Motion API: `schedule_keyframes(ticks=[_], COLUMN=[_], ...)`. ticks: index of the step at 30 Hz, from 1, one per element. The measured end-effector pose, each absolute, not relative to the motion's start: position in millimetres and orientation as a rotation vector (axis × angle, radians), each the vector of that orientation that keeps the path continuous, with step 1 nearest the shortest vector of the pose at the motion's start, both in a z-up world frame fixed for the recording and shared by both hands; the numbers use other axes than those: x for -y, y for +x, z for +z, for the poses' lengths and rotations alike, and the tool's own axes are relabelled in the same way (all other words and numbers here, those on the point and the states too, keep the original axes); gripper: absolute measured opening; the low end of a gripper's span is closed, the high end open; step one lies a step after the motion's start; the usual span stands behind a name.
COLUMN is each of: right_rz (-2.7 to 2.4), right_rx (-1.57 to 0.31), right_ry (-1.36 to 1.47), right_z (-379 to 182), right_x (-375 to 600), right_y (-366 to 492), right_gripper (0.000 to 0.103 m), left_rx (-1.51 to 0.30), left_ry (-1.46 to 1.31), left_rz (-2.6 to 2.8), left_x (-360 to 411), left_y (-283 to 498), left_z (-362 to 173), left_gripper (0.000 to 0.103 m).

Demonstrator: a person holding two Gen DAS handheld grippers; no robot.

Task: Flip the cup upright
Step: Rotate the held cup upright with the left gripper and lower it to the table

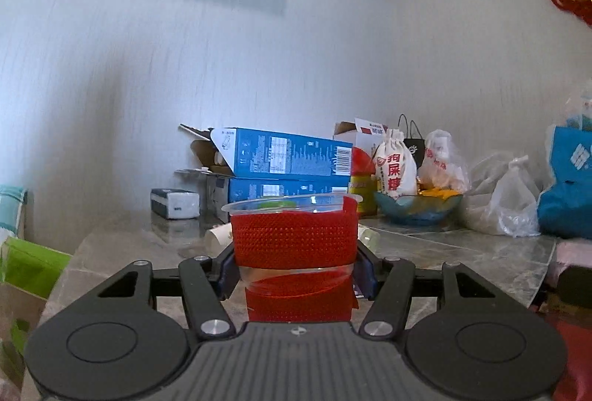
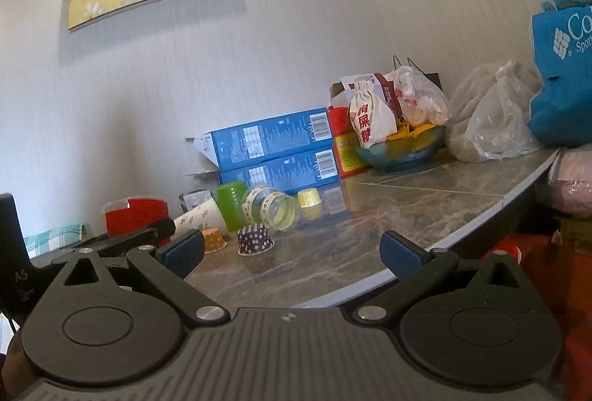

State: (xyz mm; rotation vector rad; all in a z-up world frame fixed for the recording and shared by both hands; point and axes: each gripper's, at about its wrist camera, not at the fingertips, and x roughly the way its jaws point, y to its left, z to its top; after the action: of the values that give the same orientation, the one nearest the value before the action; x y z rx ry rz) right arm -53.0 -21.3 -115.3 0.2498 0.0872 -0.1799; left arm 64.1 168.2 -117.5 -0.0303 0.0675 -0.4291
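A clear plastic cup wrapped in red tape [image 1: 294, 245] stands upright, rim up, between the blue pads of my left gripper [image 1: 296, 271], which is shut on it over the marble table [image 1: 462, 253]. The same cup [image 2: 135, 216] shows at the left of the right wrist view with the left gripper below it. My right gripper [image 2: 292, 249] is open and empty above the table's near edge. Ahead of it lie a clear taped cup [image 2: 270, 208] on its side, a white paper cup [image 2: 201, 218] on its side, a purple dotted cup [image 2: 255, 240] upside down, and a green cup [image 2: 231, 205].
Two blue boxes [image 2: 273, 153] are stacked against the wall. A blue bowl [image 2: 403, 149] with snacks, a white pouch [image 2: 370, 123], plastic bags [image 2: 495, 120] and a blue bag [image 2: 566, 75] crowd the back right. A yellow cupcake liner [image 2: 309, 199] and an orange one [image 2: 214, 239] lie nearby. The table's curved edge [image 2: 481, 216] runs right.
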Motion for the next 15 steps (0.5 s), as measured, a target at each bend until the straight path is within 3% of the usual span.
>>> schedule_keyframes(ticks=[15], right_rz=[-0.174], right_rx=[-0.095], right_ry=[0.241], right_z=[-120.2], right_x=[15.6], right_y=[-65.7], right_gripper=[0.102], left_rx=[0.012], left_ry=[-0.01], left_rz=[-0.363], left_x=[-162.9], left_y=[48.3], left_z=[-143.1], left_gripper=[0.064])
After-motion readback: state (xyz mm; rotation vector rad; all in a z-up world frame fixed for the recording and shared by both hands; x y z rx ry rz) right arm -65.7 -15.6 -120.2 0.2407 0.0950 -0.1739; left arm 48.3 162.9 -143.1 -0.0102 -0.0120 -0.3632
